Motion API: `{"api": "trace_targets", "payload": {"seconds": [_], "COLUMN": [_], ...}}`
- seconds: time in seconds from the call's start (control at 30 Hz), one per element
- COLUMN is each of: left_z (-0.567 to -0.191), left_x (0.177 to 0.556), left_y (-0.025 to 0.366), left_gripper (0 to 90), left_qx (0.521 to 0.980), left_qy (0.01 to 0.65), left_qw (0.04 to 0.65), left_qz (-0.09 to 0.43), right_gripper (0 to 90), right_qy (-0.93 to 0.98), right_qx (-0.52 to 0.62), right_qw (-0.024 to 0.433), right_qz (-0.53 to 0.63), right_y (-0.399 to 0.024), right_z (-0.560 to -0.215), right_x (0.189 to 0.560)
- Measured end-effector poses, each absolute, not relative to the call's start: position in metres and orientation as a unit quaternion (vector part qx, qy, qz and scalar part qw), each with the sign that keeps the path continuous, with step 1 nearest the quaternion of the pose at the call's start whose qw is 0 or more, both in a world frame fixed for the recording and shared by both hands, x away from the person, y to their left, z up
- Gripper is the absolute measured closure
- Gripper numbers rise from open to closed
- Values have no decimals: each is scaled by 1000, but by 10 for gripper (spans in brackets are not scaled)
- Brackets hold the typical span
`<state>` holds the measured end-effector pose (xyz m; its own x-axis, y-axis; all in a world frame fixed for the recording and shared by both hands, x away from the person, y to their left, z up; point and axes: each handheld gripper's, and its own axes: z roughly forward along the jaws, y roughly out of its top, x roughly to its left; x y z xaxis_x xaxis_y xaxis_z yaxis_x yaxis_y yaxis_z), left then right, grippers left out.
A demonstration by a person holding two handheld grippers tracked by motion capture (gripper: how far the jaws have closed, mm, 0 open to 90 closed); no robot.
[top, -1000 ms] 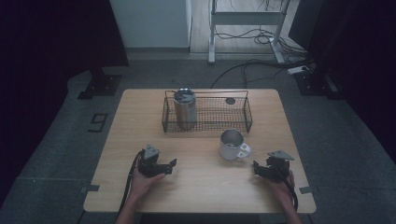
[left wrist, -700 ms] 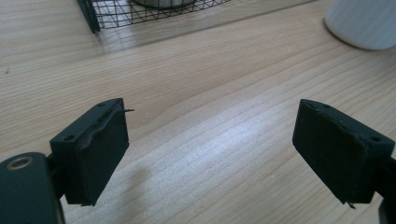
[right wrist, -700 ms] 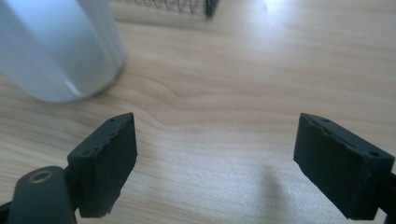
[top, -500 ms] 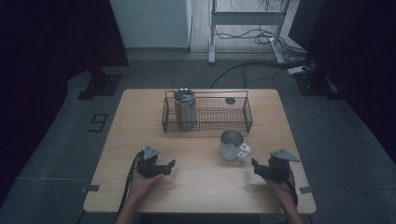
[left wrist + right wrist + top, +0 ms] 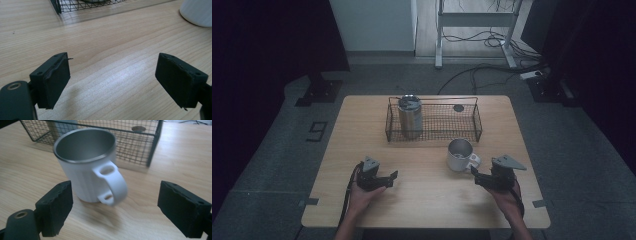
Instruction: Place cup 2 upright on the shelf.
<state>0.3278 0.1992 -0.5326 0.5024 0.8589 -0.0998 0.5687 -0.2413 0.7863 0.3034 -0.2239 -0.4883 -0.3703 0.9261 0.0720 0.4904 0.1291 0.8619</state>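
While the white mug [image 5: 87,167] stands upright on the wooden table [image 5: 427,200], just in front of the wire basket [image 5: 472,125], its handle is faced by the released right gripper [image 5: 115,207]. The left gripper [image 5: 112,82], jaws just narrowing yet apart, grasps nothing. No legible label can be made out.

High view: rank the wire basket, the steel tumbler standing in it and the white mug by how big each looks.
1. wire basket, clearly largest.
2. steel tumbler.
3. white mug, a bit smaller than the tumbler; the two are close, and the mug sits nearer the camera, so that order is unsure.
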Motion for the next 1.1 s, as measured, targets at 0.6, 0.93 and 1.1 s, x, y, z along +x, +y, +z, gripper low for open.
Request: {"api": "trace_targets", "payload": {"seconds": [0.6,0.93,1.1], "left_z": [-536,-538,-540], "left_x": [328,328,329], "left_y": [199,199,199], "left_gripper": [133,137,136], "left_qx": [765,762,764], "left_qy": [473,479,482], "left_qw": [402,405,400], "left_qz": [173,162,158], "right_gripper": [105,62,41], "right_qy": [722,727,733], "right_qx": [487,486,484], "right_qw": [247,246,241], "right_qz": [426,419,412], "right_y": [-201,-192,-188], "right_z": [-480,-478,-478], "right_x": [329,338,344]}}
